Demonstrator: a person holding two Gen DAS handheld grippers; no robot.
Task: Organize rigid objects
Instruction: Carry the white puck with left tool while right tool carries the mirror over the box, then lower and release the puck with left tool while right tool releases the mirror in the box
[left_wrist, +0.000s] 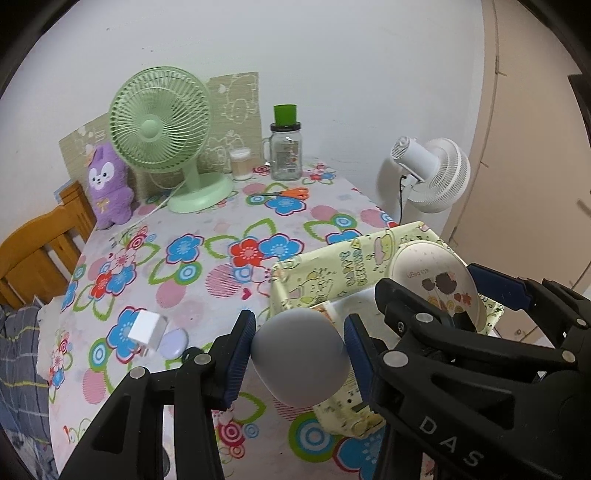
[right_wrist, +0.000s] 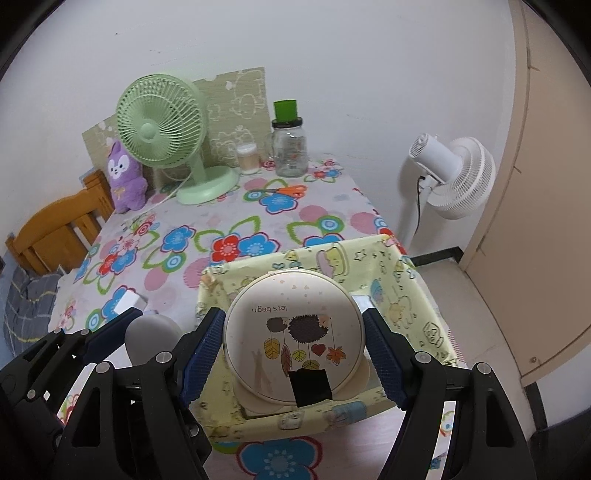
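Observation:
My left gripper (left_wrist: 299, 354) is shut on a grey egg-shaped object (left_wrist: 301, 358), held above the table at the left edge of a yellow patterned fabric bin (left_wrist: 332, 266). My right gripper (right_wrist: 293, 349) is shut on a round cream case with a hedgehog picture (right_wrist: 293, 332), held over the same bin (right_wrist: 406, 295). The case also shows in the left wrist view (left_wrist: 436, 284), and the grey object in the right wrist view (right_wrist: 147, 339). A white cube (left_wrist: 146, 328) and a pale lilac oval object (left_wrist: 173, 341) lie on the floral tablecloth to the left.
At the table's far end stand a green desk fan (left_wrist: 162, 125), a purple plush toy (left_wrist: 107, 184), a glass jar with a green cup on top (left_wrist: 285, 147), a small cup (left_wrist: 240, 162) and orange scissors (left_wrist: 291, 192). A white floor fan (left_wrist: 436, 173) stands right of the table. A wooden chair (left_wrist: 37, 247) is at the left.

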